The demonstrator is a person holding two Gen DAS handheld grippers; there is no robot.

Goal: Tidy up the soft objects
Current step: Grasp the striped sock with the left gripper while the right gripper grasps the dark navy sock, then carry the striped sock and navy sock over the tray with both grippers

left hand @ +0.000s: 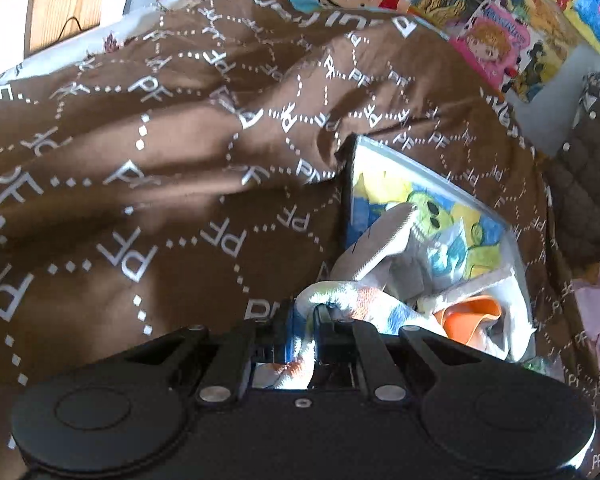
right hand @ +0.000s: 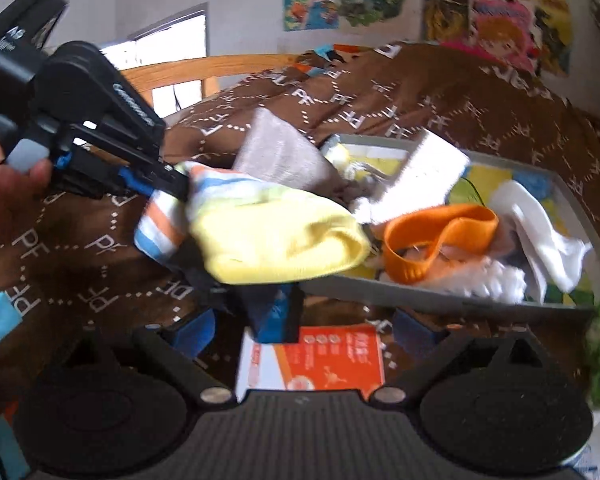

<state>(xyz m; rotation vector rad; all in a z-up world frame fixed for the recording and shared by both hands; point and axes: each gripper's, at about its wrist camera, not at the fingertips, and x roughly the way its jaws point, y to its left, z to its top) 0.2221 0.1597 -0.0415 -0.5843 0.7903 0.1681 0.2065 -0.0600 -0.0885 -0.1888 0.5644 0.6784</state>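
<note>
Your brown blanket (right hand: 440, 92) carries the grey tray (right hand: 440, 300) of soft things, and your left gripper (right hand: 182, 186) has its jaws clamped on the striped sock (right hand: 168, 224) with the yellow cuff, held just beside the tray's near-left corner. Lift it fully clear before you swing it away, so the orange band (right hand: 432, 248) isn't dragged along. Your right gripper (right hand: 304, 320) stands open, empty.
</note>
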